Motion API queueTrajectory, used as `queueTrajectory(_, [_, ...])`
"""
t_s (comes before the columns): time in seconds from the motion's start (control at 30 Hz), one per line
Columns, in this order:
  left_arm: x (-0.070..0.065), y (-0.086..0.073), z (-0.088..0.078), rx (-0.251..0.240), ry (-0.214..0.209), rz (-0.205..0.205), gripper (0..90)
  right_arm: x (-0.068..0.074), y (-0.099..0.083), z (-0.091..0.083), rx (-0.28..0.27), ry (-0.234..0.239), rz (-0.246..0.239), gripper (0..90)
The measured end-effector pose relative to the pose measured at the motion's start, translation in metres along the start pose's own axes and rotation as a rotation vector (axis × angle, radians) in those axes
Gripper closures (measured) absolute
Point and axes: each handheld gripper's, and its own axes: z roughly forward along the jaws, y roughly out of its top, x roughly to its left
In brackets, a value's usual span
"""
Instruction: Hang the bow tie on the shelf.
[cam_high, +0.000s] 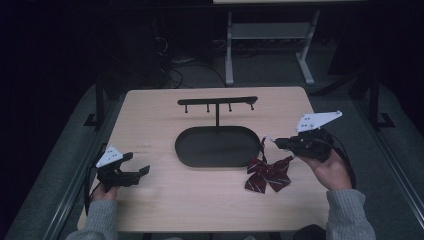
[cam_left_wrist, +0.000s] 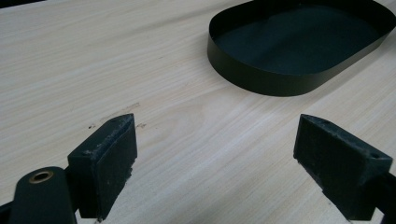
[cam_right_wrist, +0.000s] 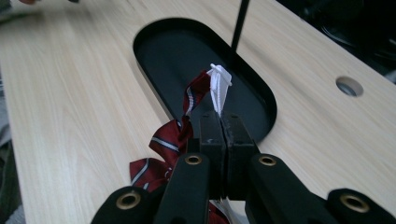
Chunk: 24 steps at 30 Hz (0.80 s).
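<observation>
With the right hand-held gripper (cam_right_wrist: 219, 122) clamped on the white strap (cam_right_wrist: 218, 88) of the bow tie (cam_high: 267, 173), which lies on the worktop (cam_high: 150, 115) at 4 o'clock of the tray (cam_high: 218, 146), lift slowly toward the hook rack (cam_high: 218, 101), while the left hand-held gripper (cam_left_wrist: 215, 154) waits with jaws apart.

The right hand-held gripper (cam_high: 274, 142) pinches the bow tie (cam_high: 267, 172) strap beside the black tray (cam_high: 187, 150).

On the worktop (cam_high: 150, 210), 1 striped bow tie (cam_high: 268, 175), 1 black oval tray (cam_high: 218, 146) and 1 black hanger stand (cam_high: 218, 102) with 4 pegs are counted. 2 grippers are seen: left gripper (cam_high: 137, 165) and right gripper (cam_high: 275, 142).
</observation>
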Motion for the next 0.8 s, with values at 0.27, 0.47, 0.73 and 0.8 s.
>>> queueTrajectory(0.27, [0.001, 0.0, 0.0, 0.001, 0.002, -0.003, 13.0, 0.003, 0.024, 0.0, -0.018, 0.032, -0.047, 88.4])
queueTrajectory(0.47, [0.001, 0.0, -0.001, 0.002, 0.001, 0.0, 13.0, 0.003, 0.046, 0.006, -0.021, 0.058, -0.072, 88.4])
queueTrajectory(0.73, [0.002, 0.0, -0.001, -0.014, 0.005, 0.0, 13.0, -0.002, 0.071, 0.013, -0.032, 0.093, -0.083, 88.4])
queueTrajectory(0.8, [0.002, 0.0, -0.001, -0.013, 0.005, -0.002, 13.0, -0.003, 0.075, 0.015, -0.024, 0.091, -0.08, 88.4])
